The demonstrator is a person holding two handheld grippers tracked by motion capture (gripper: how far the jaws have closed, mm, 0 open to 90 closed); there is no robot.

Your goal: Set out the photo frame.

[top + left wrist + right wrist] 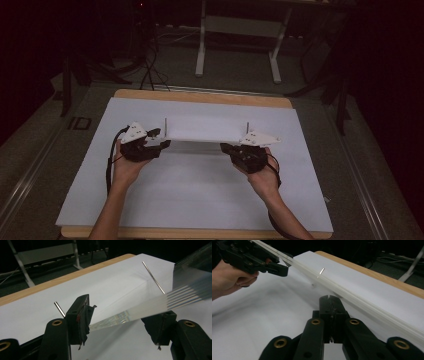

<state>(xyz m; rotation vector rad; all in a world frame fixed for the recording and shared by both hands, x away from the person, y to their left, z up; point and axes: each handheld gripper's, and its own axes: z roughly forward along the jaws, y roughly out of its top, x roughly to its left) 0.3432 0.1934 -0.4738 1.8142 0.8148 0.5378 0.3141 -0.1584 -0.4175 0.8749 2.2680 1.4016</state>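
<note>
Clearly, the scene is dim, and the far room beyond the white-covered wooden counter (200,200) is lost in darkness. A long, clear, flat plastic strip with white printed lines (202,131) is held above the counter, its long axis running across the high view from the left claw (159,138) to the right claw (231,148), between two thin upright metal pins (165,125). In the left gripper view the strip (140,312) is blurred and cut off at the right edge; it passes through the gap between the spread jaws of the left claw (122,320), and no press of the pads on it can be made out. The right claw (331,315) is seen fully closed, with the strip (352,300) passing just beside it; whether an edge is pinched cannot be told.
</note>
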